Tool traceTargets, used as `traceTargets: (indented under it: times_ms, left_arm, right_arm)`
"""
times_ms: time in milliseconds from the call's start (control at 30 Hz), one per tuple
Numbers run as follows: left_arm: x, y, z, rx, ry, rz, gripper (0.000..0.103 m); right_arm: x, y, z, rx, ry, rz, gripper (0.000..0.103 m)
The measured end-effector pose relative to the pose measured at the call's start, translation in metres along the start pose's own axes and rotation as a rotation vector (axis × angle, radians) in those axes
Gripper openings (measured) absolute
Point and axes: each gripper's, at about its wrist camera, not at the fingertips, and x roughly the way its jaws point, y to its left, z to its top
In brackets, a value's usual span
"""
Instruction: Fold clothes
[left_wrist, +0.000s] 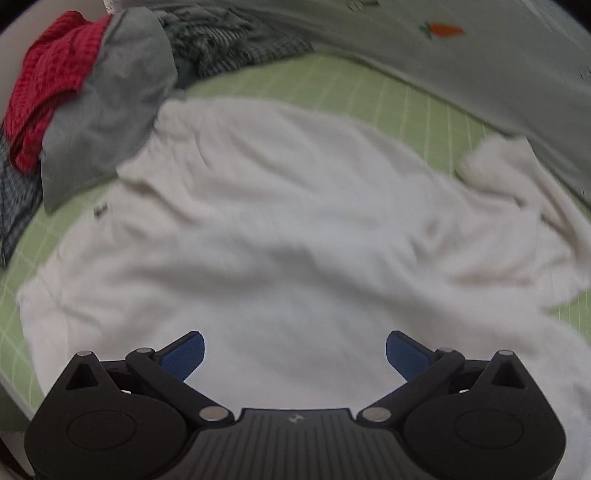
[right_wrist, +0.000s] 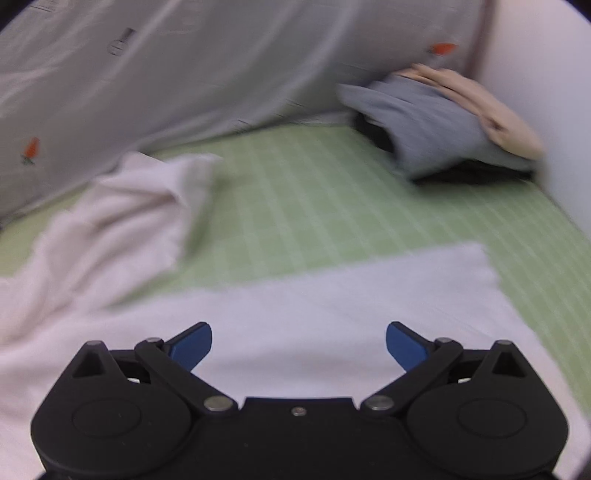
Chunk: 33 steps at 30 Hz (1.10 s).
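— Both grippers, our left gripper (left_wrist: 294, 354) and right gripper (right_wrist: 298, 345), show fingers spread wide, holding nothing.
— We see the rumpled white cotton shirt (left_wrist: 280, 229) spread flat across the green checked bed sheet (right_wrist: 314, 192).

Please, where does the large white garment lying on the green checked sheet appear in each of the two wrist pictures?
Left wrist view: the large white garment fills the middle, spread over the green checked sheet, beyond the open left gripper.
Right wrist view: the same garment covers the left and the bottom, under the open right gripper.
Shared landmark: the pale quilt with an orange carrot print along the far side.
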Motion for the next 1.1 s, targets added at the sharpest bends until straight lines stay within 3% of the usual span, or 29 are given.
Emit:
traceTargets:
  times_ms: [167,300,433,500,633,667,733,767,900,1100]
  left_arm:
    - [0.033,0.02,0.055,-0.002,-0.003,0.043,0.103]
    - [0.067,0.032,0.086,-0.014,0.047,0.041,0.103]
    - [0.093,0.037,0.098,0.001,0.073,0.077,0.103]
    - [0.103,0.037,0.098,0.002,0.088,0.083,0.103]
    - [0.107,0.035,0.098,-0.009,0.084,0.089,0.103]
    - [0.107,0.034,0.098,-0.013,0.079,0.092,0.103]
    - [0.107,0.034,0.098,-0.023,0.066,0.093,0.103]
    - [0.106,0.034,0.097,-0.025,0.061,0.094,0.103]
    - [0.103,0.035,0.093,-0.023,0.038,0.097,0.103]
    - [0.105,0.035,0.091,-0.028,0.029,0.1,0.103]
  right_arm:
    - [0.047,0.069,0.036,-0.06,-0.011,0.08,0.08]
    - [0.086,0.13,0.062,-0.144,-0.022,0.094,0.08]
    - [0.116,0.179,0.084,-0.301,-0.08,-0.002,0.081]
    - [0.13,0.191,0.093,-0.388,-0.113,-0.066,0.087]
    - [0.16,0.196,0.107,-0.542,-0.04,-0.009,0.086]
    - [0.165,0.195,0.108,-0.565,-0.027,0.007,0.08]
    - [0.171,0.191,0.11,-0.582,-0.008,0.033,0.048]
    - [0.173,0.187,0.113,-0.571,-0.004,0.042,0.025]
    - [0.158,0.156,0.128,-0.404,-0.071,0.051,0.017]
    - [0.117,0.08,0.138,-0.226,-0.177,-0.148,0.01]
